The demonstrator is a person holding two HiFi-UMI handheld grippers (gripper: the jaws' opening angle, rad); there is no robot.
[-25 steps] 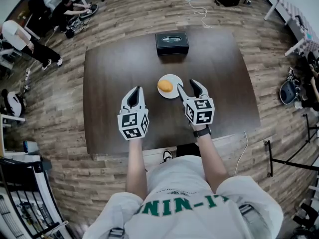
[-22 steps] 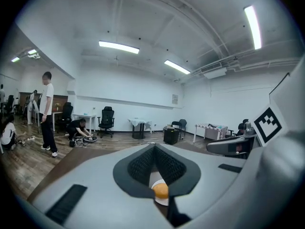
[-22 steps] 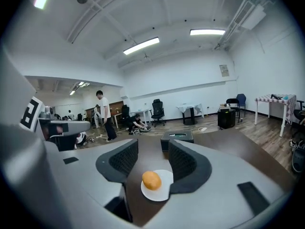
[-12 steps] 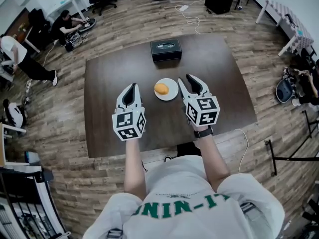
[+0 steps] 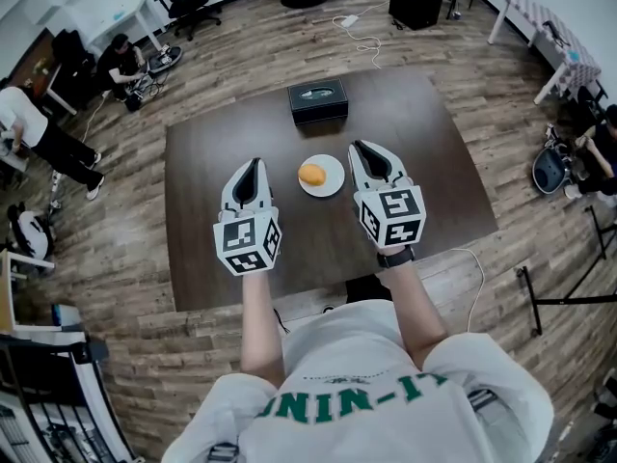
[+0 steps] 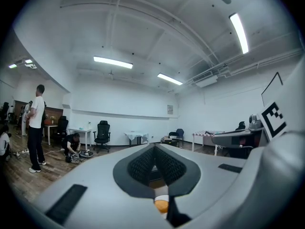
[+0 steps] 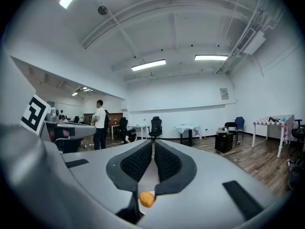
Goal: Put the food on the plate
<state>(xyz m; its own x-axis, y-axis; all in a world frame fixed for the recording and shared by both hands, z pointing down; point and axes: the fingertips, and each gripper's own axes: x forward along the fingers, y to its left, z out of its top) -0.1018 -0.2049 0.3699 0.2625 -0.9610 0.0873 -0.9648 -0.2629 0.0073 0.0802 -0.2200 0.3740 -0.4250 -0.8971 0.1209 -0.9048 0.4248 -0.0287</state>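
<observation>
My left gripper and right gripper hover over the near half of the table. Both have their jaws together on nothing, and they flank the plate at its 9 and 3 o'clock. The food, a round orange piece, sits on that plate, so I judge the job done and both tools parked clear. A black box lies beyond at 12 o'clock.

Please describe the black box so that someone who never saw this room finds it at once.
Find the dark brown table in the room's middle. At its far edge, beyond the white plate holding round orange food, sits the box, the only black, rectangular thing there.
</observation>
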